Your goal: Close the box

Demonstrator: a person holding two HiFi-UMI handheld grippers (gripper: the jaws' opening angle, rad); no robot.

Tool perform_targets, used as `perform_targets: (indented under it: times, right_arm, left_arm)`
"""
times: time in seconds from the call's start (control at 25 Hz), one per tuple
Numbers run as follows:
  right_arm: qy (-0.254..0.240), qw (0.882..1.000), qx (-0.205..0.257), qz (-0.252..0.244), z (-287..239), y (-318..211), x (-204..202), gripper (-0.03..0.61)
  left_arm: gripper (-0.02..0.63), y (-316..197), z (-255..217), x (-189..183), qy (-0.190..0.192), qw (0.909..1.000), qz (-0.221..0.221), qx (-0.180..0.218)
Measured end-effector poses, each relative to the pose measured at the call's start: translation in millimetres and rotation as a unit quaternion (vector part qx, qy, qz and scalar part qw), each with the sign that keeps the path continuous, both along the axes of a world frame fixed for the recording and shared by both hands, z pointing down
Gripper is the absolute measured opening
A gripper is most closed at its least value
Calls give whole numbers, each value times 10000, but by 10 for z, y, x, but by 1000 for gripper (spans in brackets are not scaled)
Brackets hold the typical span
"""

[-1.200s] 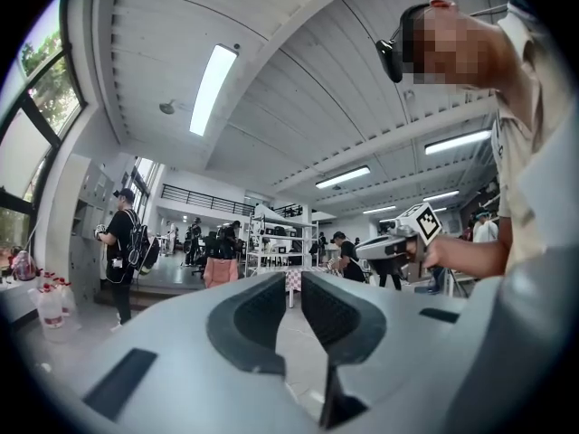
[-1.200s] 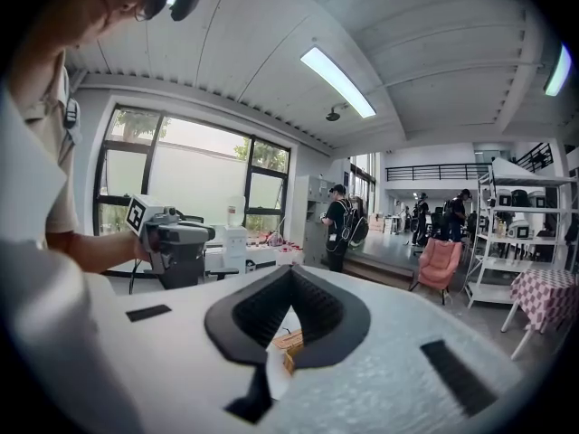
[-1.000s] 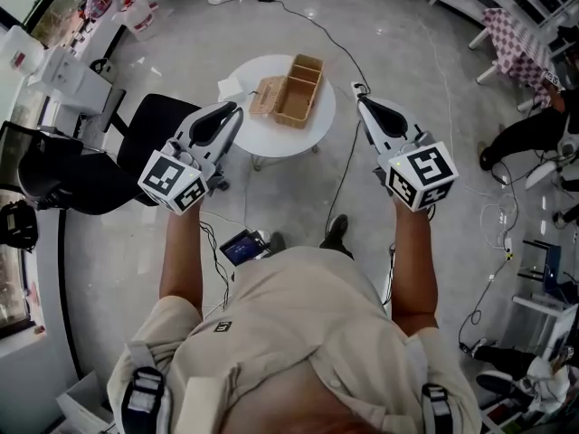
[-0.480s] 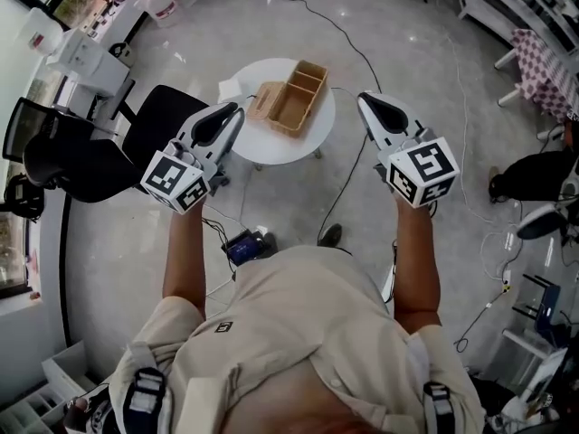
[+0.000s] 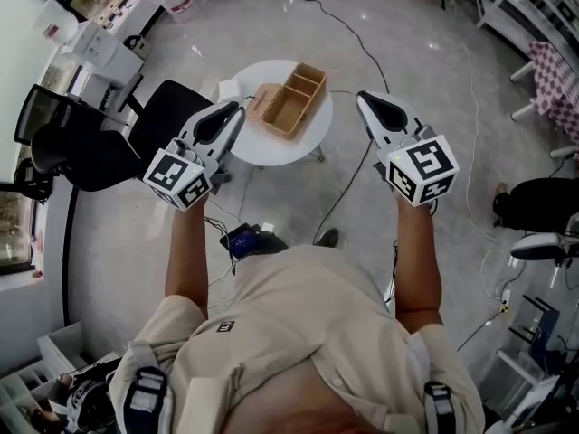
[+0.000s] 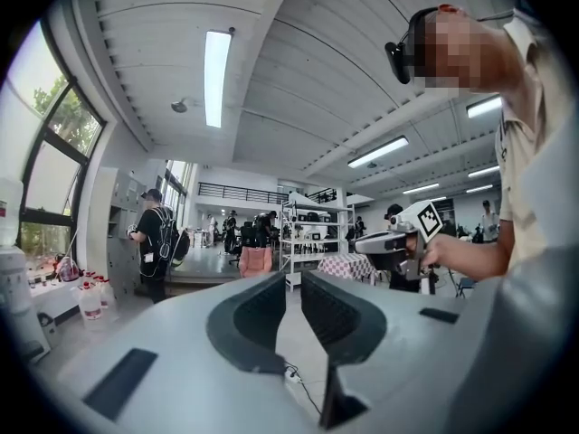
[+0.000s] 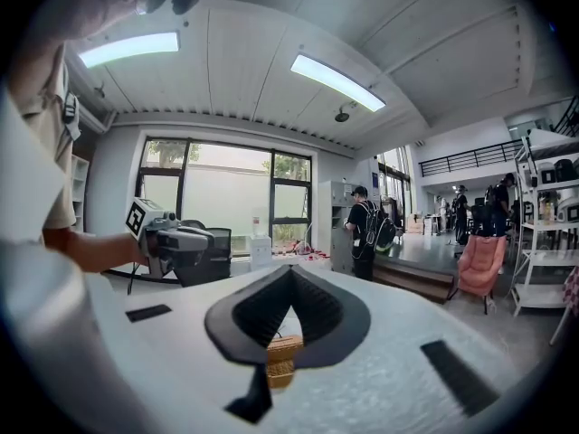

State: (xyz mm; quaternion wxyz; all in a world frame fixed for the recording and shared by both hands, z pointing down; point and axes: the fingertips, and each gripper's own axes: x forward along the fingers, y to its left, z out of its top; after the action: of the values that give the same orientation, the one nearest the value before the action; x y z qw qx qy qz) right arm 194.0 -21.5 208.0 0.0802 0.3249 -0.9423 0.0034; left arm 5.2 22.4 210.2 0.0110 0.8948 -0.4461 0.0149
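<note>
An open tan box [image 5: 293, 105] with several compartments lies on a small round white table [image 5: 262, 147]; its lid [image 5: 264, 99] is folded out to the left. My left gripper [image 5: 235, 110] and right gripper [image 5: 362, 100] are held up in the air on the near side of the table, one to each side of the box, touching nothing. In the left gripper view the jaws [image 6: 293, 280] stand shut with nothing between them. The right gripper's jaws [image 7: 289, 271] meet at their tips, and the box [image 7: 282, 358] shows below them.
A black office chair [image 5: 99, 156] stands left of the table. Cables [image 5: 355, 165] run across the floor, and a small device [image 5: 242, 240] lies by the person's foot. White shelving [image 5: 516, 7] is at the far right. A person with a backpack [image 7: 366, 229] stands further off.
The head view has shifted, so the chair and floor slide right in the picture. Both grippers keep their place and stay shut, and the box has not been touched.
</note>
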Motion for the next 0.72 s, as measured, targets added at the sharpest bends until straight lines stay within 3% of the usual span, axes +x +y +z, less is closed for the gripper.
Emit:
perform_targets:
  times: [0.32,0.72]
  right_arm:
    - [34,9999,-118,56,105,-125,13,-6]
    - [221,9981,-257,521,275,-587,-550,-8]
  left_arm:
    - [51,-187,185,-26,37,9999,38,-150]
    - [52,-895,508,-672,161,9984,378,-381]
